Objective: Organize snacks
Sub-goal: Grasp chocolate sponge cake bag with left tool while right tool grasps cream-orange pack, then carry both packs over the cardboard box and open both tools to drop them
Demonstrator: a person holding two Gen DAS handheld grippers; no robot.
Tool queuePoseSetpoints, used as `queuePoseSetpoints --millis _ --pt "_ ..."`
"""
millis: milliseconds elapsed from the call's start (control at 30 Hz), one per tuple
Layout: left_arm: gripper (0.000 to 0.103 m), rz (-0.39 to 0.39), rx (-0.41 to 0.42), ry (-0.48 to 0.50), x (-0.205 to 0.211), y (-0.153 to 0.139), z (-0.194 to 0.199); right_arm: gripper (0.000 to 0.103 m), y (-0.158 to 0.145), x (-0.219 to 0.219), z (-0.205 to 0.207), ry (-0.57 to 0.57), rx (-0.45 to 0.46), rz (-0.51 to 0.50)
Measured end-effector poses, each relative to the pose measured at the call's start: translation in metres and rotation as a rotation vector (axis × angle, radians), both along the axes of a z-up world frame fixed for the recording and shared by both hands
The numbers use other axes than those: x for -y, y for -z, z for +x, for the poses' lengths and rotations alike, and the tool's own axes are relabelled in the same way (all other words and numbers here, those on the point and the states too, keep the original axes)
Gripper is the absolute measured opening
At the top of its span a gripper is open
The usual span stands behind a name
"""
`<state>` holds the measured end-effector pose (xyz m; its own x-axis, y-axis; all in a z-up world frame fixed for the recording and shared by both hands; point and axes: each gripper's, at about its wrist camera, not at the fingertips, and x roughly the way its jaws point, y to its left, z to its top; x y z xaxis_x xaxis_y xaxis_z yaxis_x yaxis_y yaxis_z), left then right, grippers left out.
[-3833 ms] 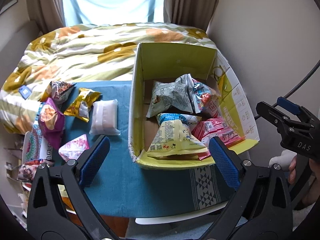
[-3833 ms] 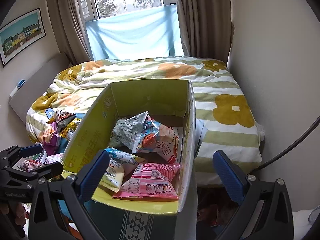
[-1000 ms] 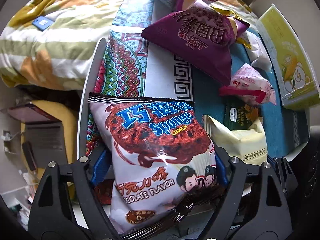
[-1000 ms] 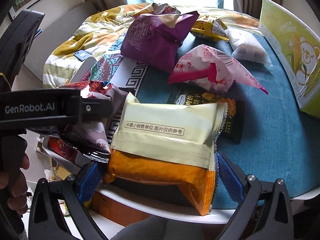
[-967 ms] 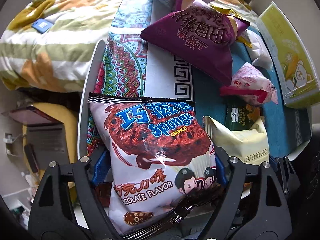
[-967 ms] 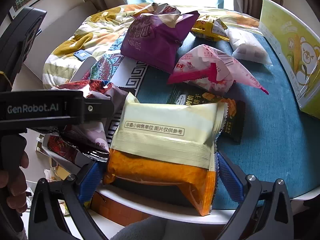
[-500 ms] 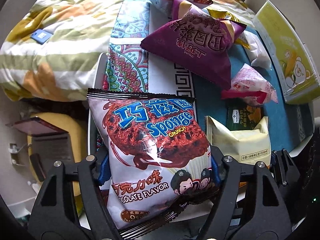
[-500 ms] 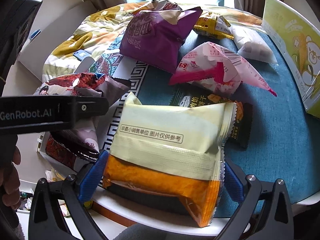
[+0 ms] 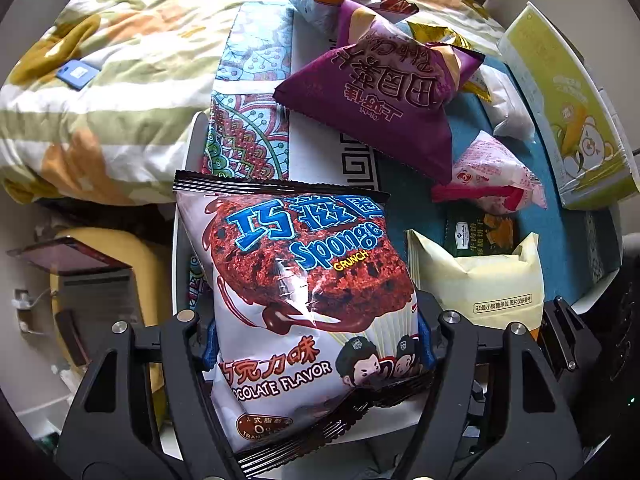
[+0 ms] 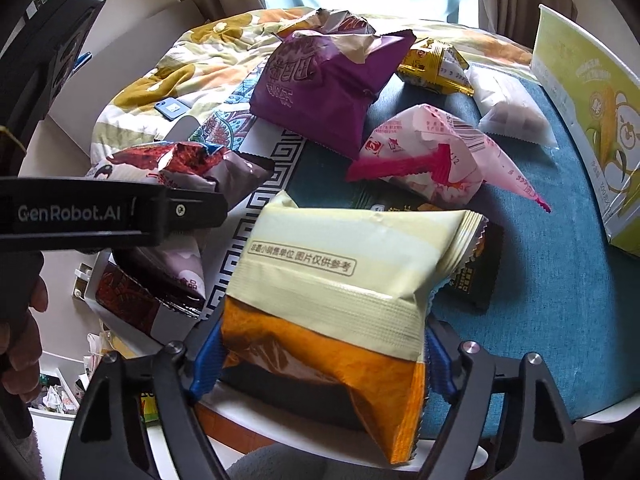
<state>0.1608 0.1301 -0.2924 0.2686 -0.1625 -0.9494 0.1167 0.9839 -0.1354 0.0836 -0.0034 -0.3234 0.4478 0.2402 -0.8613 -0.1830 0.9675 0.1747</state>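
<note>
A chocolate sponge snack bag (image 9: 304, 272) lies at the near left edge of the table. My left gripper (image 9: 316, 344) has its blue pads pressed into the bag's two sides, and the jaws are still closing. To its right, a cream-and-orange packet (image 10: 340, 272) sits between the pads of my right gripper (image 10: 320, 360). Those jaws are closing too and pinch the packet's lower half. The yellow-green cardboard box (image 10: 592, 112) stands at the far right of the table.
On the blue tablecloth (image 10: 540, 280) lie a purple bag (image 10: 320, 80), a pink bag (image 10: 420, 160), a dark green packet (image 10: 476, 276), a gold packet (image 10: 436, 64) and a white packet (image 10: 512, 112). A flowered quilt (image 9: 100, 80) lies beyond. A hand (image 10: 20, 340) holds the left gripper.
Both pairs of jaws have narrowed onto their bags. The right one stood wide around the cream packet and now squeezes it. The chocolate bag bulges more between the left pads.
</note>
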Motion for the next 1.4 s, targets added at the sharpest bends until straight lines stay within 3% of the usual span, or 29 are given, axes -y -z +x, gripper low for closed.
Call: queuePoseSetpoints --millis 467,833,1100,1400 --pt "0.067 -0.034 0.092 0.005 0.005 -0.044 -0.008 0.076 -0.028 0.020 -0.009 0.060 0.047 0.025" --pt "0.067 -0.074 0.244 0.070 0.038 -0.133 -0.009 0.076 -0.114 0.067 -0.016 0.156 0.183 0.076" --pt "0.067 -0.120 0.360 0.140 0.116 -0.195 0.013 0.076 -0.186 0.144 -0.002 0.230 0.286 0.095" --pt "0.067 -0.180 0.397 0.205 0.255 -0.216 0.071 0.076 -0.234 0.267 0.038 0.280 0.349 0.077"
